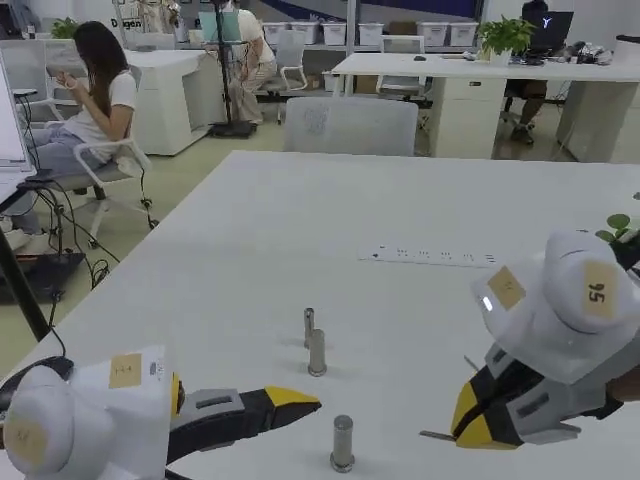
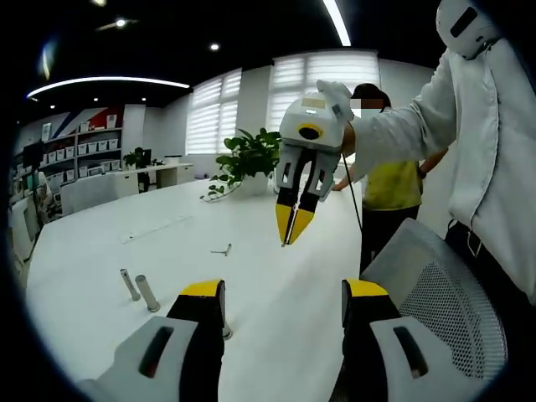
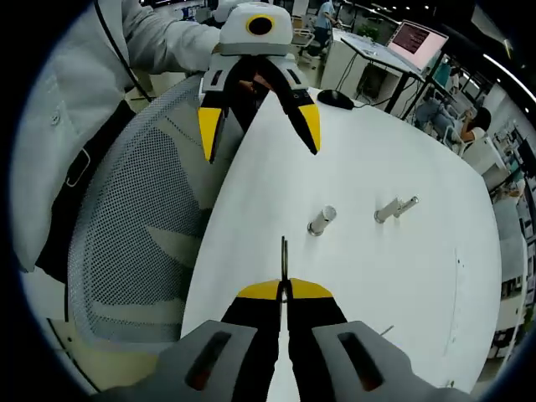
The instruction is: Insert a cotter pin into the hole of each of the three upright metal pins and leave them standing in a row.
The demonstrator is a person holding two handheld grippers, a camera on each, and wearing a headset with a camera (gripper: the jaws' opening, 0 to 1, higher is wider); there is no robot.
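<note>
left gripper [image 2: 283, 293]: jaws wide apart with nothing between them, held over the near edge of the bench [image 1: 250, 250], tips pointing toward the right gripper
right gripper [image 3: 285, 286]: jaws together, clamped on a cotter pin [image 3: 284, 258], lifted off the bench
cotter pin: its thin end sticks straight out past the right gripper's yellow tips, toward the left gripper
nearest metal pin [image 1: 343, 443]: upright on the bench, between the two grippers and a little ahead of both
middle metal pin [image 1: 317, 352]: upright, further ahead of the grippers
far metal pin [image 1: 309, 326]: upright, just behind the middle one
pin holes: too small to tell whether any holds a cotter pin
small wire piece [image 2: 222, 249]: flat on the bench, beyond the right gripper
power strip [image 1: 430, 257]: well ahead of the right gripper
mesh chair [image 3: 142, 234]: at the bench edge, under the left gripper
</note>
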